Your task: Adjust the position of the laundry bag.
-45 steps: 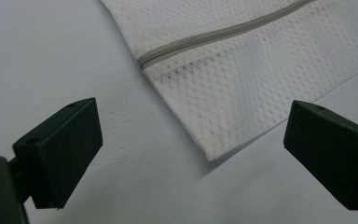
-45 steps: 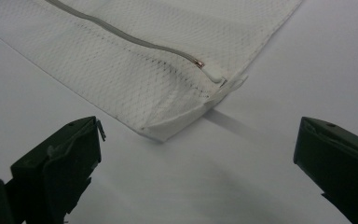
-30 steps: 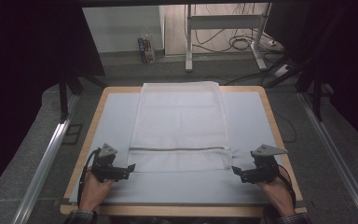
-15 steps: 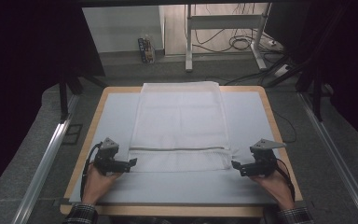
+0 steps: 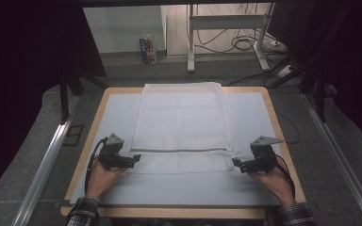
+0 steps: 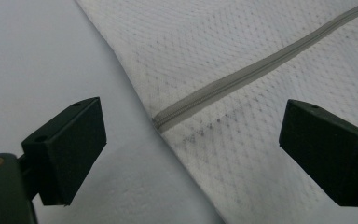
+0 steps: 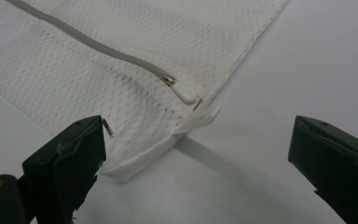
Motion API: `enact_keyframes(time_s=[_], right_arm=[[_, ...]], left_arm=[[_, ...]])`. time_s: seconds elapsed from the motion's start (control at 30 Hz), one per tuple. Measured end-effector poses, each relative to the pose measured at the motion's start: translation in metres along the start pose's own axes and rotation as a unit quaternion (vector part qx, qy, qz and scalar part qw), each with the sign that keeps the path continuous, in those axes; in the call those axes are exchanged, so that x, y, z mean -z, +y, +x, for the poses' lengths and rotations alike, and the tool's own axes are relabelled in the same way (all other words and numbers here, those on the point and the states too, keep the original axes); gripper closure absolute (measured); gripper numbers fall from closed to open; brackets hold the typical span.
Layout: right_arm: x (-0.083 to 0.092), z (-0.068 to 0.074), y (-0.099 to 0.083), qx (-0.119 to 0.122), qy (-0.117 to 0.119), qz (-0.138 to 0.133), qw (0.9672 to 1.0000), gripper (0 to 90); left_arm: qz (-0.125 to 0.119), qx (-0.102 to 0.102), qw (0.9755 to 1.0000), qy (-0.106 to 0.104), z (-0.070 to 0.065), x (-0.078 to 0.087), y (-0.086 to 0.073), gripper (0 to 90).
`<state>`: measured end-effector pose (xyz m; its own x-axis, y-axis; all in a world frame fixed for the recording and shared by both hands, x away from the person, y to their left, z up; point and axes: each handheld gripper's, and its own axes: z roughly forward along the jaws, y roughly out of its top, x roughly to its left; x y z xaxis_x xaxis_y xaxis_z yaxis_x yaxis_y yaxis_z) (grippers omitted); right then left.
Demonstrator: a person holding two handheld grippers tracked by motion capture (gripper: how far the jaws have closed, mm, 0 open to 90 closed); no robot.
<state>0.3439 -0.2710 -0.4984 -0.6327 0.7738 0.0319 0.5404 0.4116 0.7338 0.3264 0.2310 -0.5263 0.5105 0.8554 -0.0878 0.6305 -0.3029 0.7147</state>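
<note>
Mesh bag: a white mesh laundry bag (image 5: 184, 127) lies flat on the pale worktop (image 5: 250, 188), reaching from the far edge down to just ahead of your hands.

Long axis: the bag runs away from you, near to far; its grey zipper (image 5: 179, 150) crosses it from side to side close to the near end.

Your left gripper (image 5: 133, 162): it sits at the bag's near left edge, pointing inward. In the left gripper view its fingers (image 6: 65, 149) are spread wide and have just been closing a little. The bag's edge and the zipper's blunt end (image 6: 161, 120) lie below and between them, and neither pad touches the mesh.

Your right gripper (image 5: 236, 163): it sits at the near right corner, also pointing inward. In the right gripper view its fingers (image 7: 70, 158) are spread. The lifted corner of the bag (image 7: 168, 140) and the zipper pull (image 7: 185, 94) lie just ahead, nearer the left-hand finger, with nothing pinched.

Which hand is nearer: both look about equally close, one to each side edge.

Likely next move: I judge each hand needs only a short inward push before closing on its own edge.
</note>
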Motion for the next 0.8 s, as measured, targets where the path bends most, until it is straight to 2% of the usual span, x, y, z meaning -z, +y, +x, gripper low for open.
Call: enact_keyframes(time_s=[0.2, 0.43, 0.63, 0.73, 0.8], right_arm=[[-0.005, -0.005, 0.010, -0.003, 0.000, -0.019, 0.9998, 11.0], [-0.014, -0.009, 0.018, 0.006, -0.010, -0.014, 0.9998, 18.6], [-0.025, -0.011, 0.029, 0.009, -0.018, -0.008, 0.9998, 21.5], [-0.034, -0.011, 0.034, 0.010, -0.021, -0.002, 0.9997, 22.4], [-0.041, -0.012, 0.038, 0.013, -0.028, 0.003, 0.9995, 26.1]], left_arm=[[0.000, 0.001, 1.0000, -0.002, 0.004, -0.008, 0.008, 8.5], [0.000, -0.004, 1.0000, 0.003, 0.012, -0.018, 0.018, 13.6], [-0.009, 0.010, 0.9999, 0.004, 0.020, -0.026, 0.025, 17.6], [-0.008, 0.011, 0.9999, 0.005, 0.023, -0.030, 0.028, 20.0], [-0.006, 0.011, 0.9999, 0.004, 0.025, -0.033, 0.029, 23.9]])
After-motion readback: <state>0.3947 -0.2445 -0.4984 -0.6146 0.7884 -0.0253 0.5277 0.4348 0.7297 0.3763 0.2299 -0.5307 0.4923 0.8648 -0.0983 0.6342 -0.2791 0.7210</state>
